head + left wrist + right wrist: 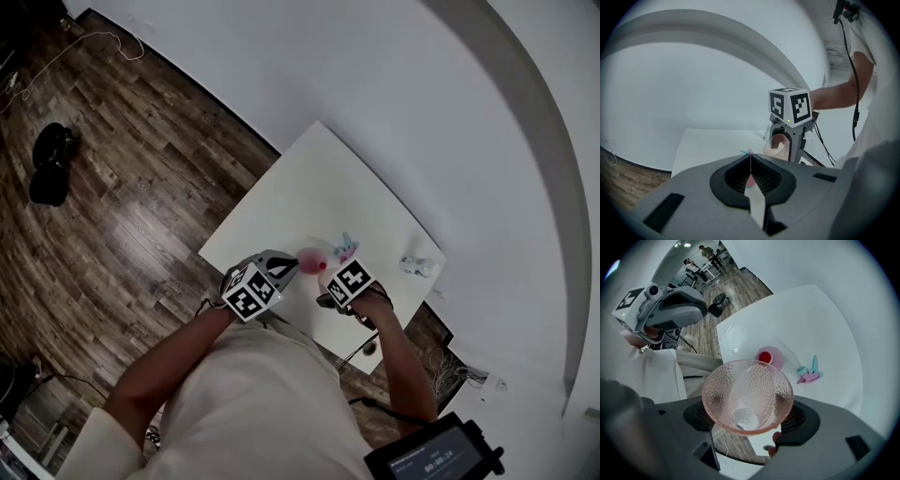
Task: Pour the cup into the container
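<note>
My right gripper is shut on a pink dimpled cup, tipped steeply down so that I look into its mouth; the inside looks empty. Just beyond its rim on the white table sits a small pink container with red contents. In the head view the container lies between my left gripper and right gripper. Seen from the left gripper view, the left gripper is shut with nothing visibly held, and the cup hangs under the right gripper's marker cube.
A teal and pink toy lies beside the container. A clear thin piece rests near the table's far edge. A small white object sits at the table's right corner. Wood floor with a black bag surrounds the table.
</note>
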Action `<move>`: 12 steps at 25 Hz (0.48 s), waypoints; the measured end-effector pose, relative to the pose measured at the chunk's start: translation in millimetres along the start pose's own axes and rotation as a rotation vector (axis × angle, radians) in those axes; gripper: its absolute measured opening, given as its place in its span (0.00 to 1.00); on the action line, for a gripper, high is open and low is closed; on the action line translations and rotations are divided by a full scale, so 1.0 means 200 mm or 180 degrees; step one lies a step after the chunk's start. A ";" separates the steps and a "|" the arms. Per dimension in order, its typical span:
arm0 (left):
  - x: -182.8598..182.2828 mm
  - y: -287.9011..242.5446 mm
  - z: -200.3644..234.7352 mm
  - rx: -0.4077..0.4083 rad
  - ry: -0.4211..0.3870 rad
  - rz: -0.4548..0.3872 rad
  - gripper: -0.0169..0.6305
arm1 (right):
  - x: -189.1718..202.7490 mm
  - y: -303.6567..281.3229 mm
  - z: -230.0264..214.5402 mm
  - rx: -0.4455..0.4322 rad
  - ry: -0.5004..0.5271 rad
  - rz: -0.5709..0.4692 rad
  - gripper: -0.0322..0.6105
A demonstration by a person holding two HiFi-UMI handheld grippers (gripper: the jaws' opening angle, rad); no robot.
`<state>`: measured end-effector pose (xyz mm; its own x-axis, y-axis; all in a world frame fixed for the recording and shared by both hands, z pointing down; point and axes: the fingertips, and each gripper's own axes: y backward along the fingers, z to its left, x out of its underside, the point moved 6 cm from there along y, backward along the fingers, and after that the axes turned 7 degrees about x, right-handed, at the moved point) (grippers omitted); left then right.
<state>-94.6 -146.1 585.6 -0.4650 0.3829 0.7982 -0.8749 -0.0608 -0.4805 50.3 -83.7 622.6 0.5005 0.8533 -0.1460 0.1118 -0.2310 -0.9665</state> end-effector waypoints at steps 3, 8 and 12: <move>0.01 0.00 0.00 0.0007 -0.0001 0.0004 0.05 | -0.01 0.00 0.00 -0.0019 0.0008 0.0039 0.64; 0.02 0.00 0.00 0.0022 0.0000 0.0009 0.05 | -0.02 -0.01 0.01 -0.0052 0.0024 0.0109 0.64; 0.02 0.00 0.01 0.0029 -0.0006 0.0002 0.05 | -0.02 -0.01 0.01 -0.0068 0.0029 0.0155 0.64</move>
<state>-95.8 -145.8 589.1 -0.4658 0.3811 0.7986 -0.8758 -0.0694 -0.4777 46.6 -86.1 625.0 0.5137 0.8365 -0.1907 0.1055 -0.2822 -0.9535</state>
